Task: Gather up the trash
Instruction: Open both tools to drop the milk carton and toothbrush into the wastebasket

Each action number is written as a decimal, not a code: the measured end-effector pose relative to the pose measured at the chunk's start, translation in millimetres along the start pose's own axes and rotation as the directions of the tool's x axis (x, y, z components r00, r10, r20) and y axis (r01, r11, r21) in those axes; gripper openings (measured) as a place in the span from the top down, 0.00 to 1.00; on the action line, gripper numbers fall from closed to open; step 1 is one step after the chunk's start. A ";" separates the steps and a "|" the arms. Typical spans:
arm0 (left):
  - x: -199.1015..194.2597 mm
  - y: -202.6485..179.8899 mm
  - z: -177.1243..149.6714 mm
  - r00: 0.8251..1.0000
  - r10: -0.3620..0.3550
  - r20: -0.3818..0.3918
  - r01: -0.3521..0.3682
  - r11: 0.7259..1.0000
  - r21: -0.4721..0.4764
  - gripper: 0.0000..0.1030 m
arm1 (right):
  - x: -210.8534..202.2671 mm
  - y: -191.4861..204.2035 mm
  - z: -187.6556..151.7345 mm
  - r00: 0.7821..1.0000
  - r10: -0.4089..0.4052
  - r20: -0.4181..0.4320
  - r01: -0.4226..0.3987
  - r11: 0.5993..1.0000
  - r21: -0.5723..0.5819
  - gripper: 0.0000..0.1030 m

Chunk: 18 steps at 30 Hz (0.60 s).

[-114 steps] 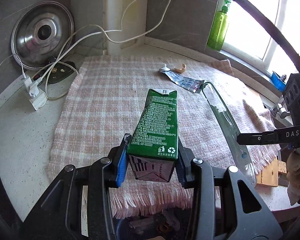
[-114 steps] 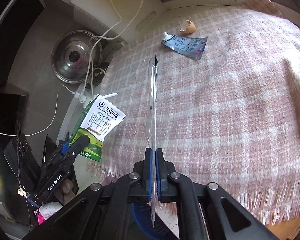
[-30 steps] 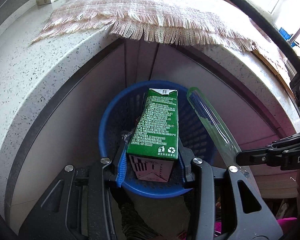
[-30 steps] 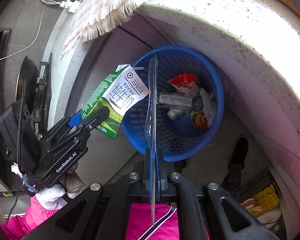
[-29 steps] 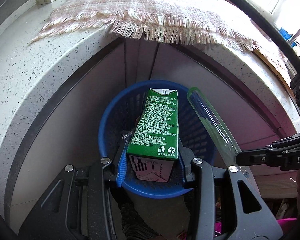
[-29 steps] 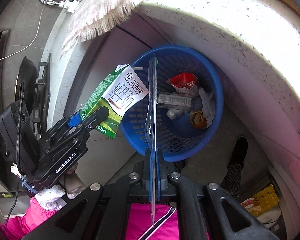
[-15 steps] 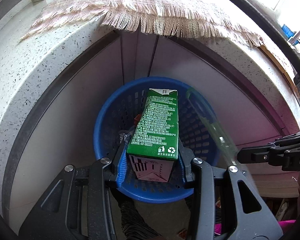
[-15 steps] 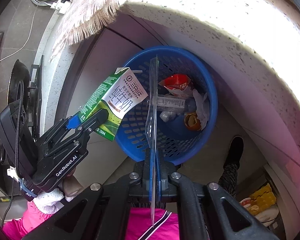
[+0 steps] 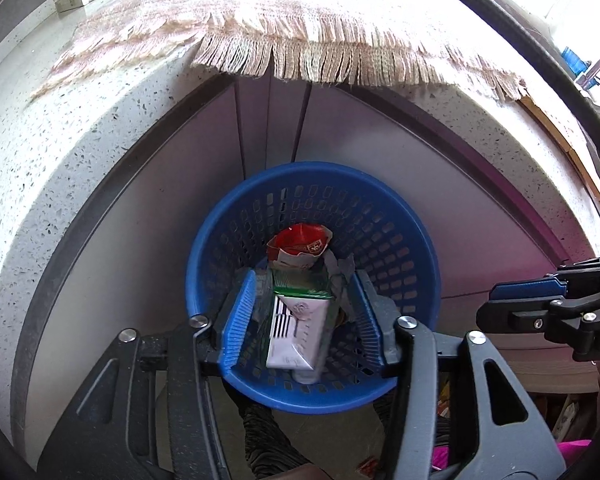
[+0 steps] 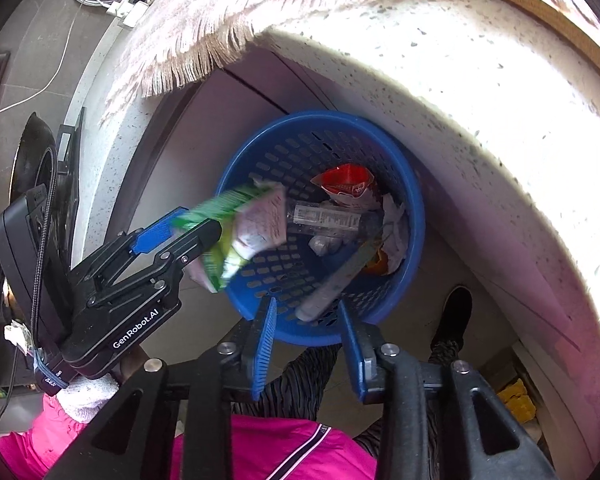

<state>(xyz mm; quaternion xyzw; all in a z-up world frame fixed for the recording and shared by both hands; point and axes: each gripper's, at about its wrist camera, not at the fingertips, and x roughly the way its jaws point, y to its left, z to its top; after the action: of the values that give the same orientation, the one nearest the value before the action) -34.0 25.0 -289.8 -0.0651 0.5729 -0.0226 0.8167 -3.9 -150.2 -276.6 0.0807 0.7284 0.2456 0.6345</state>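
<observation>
A blue perforated basket [image 9: 396, 216] stands on the floor below the speckled counter; it also shows in the right wrist view [image 10: 412, 208]. My left gripper [image 9: 304, 324] is open above it. The green milk carton [image 9: 296, 328] has left its jaws and drops into the basket, blurred in the right wrist view [image 10: 240, 232]. My right gripper [image 10: 308, 336] is open over the basket's near rim. The clear plastic strip [image 10: 336, 280] falls blurred from it into the basket. A red wrapper [image 9: 300, 246], a clear bottle [image 10: 328, 218] and crumpled paper lie inside.
The speckled counter edge [image 9: 60, 168] curves over the basket, with a fringed pink plaid cloth [image 9: 300, 32] hanging over it. Grey cabinet doors [image 9: 268, 128] stand behind the basket. The person's pink clothing [image 10: 260, 448] and a dark shoe [image 10: 456, 312] are below.
Both grippers have opened. The milk carton has left the left gripper and the clear plastic strip has left the right gripper; both are falling into the basket.
</observation>
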 end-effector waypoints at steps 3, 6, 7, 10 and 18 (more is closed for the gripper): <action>-3.8 0.0 2.3 1.000 0.007 0.012 -0.007 1.000 -0.002 0.41 | -2.1 1.0 0.3 1.000 0.000 0.006 0.000 1.000 -0.006 0.53; -6.3 0.2 3.7 1.000 0.014 0.015 -0.014 1.000 0.001 0.41 | -3.6 2.4 -1.2 1.000 -0.006 0.013 0.006 1.000 -0.015 0.52; -7.2 0.8 2.8 1.000 0.017 0.018 -0.017 1.000 0.001 0.41 | -3.3 3.4 -1.3 1.000 -0.006 0.014 0.006 1.000 -0.016 0.52; -10.6 6.2 1.2 0.999 0.024 0.023 -0.024 1.000 -0.007 0.41 | -3.2 6.8 -2.3 1.000 -0.002 0.015 0.002 1.000 -0.018 0.52; -25.4 10.8 0.2 0.998 0.031 0.047 -0.030 0.999 -0.013 0.41 | -8.5 11.4 -4.9 1.000 0.007 0.020 -0.006 0.999 -0.035 0.48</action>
<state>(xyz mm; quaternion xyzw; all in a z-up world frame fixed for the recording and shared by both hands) -43.0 38.5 -267.5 -0.0619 0.5547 -0.0051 0.8297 -9.2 -145.2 -263.4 0.0744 0.7172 0.2596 0.6424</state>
